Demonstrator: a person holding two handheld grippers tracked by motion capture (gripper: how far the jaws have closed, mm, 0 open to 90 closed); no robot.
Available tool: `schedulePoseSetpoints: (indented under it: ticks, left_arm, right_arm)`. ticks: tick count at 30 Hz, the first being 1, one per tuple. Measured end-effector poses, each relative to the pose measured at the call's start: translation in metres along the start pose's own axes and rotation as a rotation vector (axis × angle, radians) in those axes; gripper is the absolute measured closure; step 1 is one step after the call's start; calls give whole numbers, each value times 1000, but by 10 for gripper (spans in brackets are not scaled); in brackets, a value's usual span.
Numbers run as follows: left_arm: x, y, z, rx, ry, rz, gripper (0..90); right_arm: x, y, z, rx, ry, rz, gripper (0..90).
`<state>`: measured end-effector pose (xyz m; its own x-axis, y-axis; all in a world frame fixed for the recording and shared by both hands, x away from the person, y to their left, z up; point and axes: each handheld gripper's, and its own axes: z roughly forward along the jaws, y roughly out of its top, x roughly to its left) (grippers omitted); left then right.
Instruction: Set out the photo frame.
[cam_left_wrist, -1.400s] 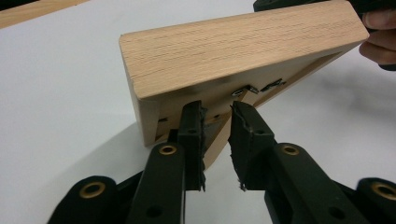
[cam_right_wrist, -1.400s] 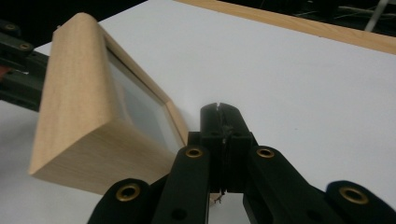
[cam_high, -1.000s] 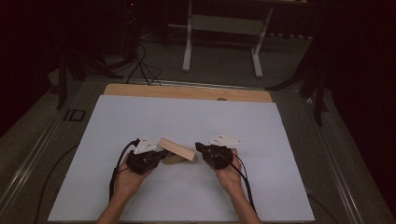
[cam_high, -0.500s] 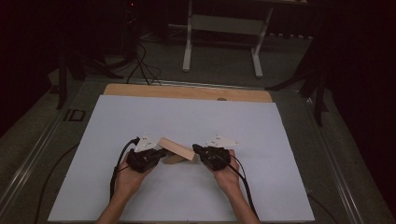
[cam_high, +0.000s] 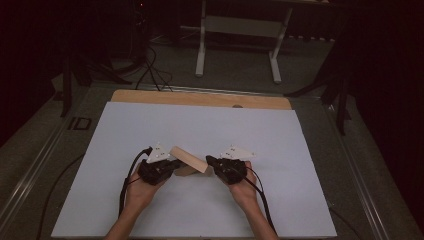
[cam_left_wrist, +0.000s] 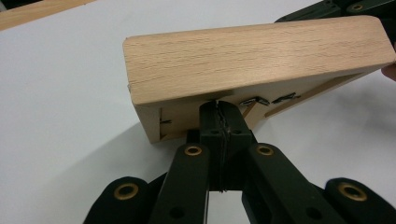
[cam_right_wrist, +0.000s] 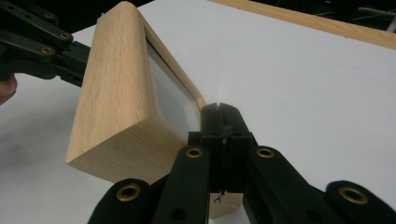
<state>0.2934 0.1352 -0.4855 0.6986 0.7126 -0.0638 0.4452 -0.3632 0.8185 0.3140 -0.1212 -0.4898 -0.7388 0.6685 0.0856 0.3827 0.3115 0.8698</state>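
Observation:
A pale wooden picture frame (cam_high: 190, 159) hangs tilted just above the white sheet, between my two grippers. My left gripper (cam_high: 176, 164) meets its left end; in the left gripper view the jaws (cam_left_wrist: 218, 106) stand together, tips against the frame's back (cam_left_wrist: 257, 60) under the rim, near small metal tabs. My right gripper (cam_high: 209, 161) meets the other end; in the right gripper view its jaws (cam_right_wrist: 218, 109) are together, tips at the inner rim beside the glass front of the frame (cam_right_wrist: 116, 93). I see nothing between either pair of jaws. The left gripper (cam_right_wrist: 42, 42) shows beyond the frame.
A white sheet (cam_high: 200, 130) covers the table, with a bare wooden strip (cam_high: 200, 98) along the far edge. Beyond it, a metal stand (cam_high: 237, 45) and cables (cam_high: 150, 65) lie on the dark floor. Open sheet surrounds the hands on all sides.
The right gripper has edged slightly left toward the frame. The frame and the left gripper have hardly moved.

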Motion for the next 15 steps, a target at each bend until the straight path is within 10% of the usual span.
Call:
schedulePoseSetpoints:
  ticks: [15]
  left_arm:
    - [-11,6,3,4,-23,21,894]
  right_arm:
    - [2,0,-2,1,-3,-16,896]
